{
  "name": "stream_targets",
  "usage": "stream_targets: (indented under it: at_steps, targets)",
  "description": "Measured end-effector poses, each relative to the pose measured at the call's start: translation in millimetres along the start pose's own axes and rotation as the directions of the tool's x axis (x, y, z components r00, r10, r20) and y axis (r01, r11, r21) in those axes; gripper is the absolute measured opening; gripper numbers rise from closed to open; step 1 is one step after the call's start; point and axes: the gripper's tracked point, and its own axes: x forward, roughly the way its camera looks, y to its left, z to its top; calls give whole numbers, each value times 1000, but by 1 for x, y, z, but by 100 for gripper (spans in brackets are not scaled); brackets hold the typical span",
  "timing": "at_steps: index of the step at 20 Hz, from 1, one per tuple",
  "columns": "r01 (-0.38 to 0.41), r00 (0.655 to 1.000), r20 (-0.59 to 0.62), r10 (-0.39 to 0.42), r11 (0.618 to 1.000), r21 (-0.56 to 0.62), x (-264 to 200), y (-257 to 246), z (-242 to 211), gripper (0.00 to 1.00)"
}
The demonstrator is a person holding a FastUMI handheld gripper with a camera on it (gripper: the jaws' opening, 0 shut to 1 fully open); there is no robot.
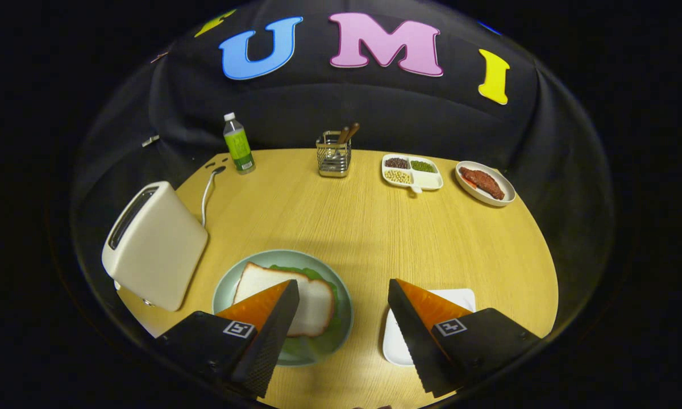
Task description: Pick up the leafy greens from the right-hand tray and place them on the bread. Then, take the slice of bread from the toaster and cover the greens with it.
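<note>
A: Where are the greens?

B: On the round plate (341,318), under a slice of bread (312,301). The greens (310,274) peek out past the far edge of the slice and along the near edge, with the bread lying flat on top.

A: And the claw?

B: The claw (344,301) is spread wide and holds nothing. Its left finger reaches over the near part of the plate and hides a corner of the bread. Its right finger lies over a white tray (460,298) just right of the plate.

A: The toaster?

B: The toaster (156,244) stands on the counter (369,227) just left of the plate, its cord (207,193) running back toward a bottle (238,143).

A: Anything farther back?

B: A wire holder with utensils (334,153), a divided dish of beans (412,171), and a plate with meat (485,183), all well beyond the fingers.
</note>
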Motion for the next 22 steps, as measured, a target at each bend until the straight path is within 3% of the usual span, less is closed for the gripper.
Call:
stream_targets:
  at_steps: [7,14,18,22]
  targets:
    - [-18,977,215,-1,996,85,-101,-11,88,100]
    - [21,887,460,-24,1000,13,-204,-21,168,99]
    - [69,833,550,-50,998,-14,-243,-27,185,99]
    - [70,820,570,-48,997,-16,-257,-27,181,98]
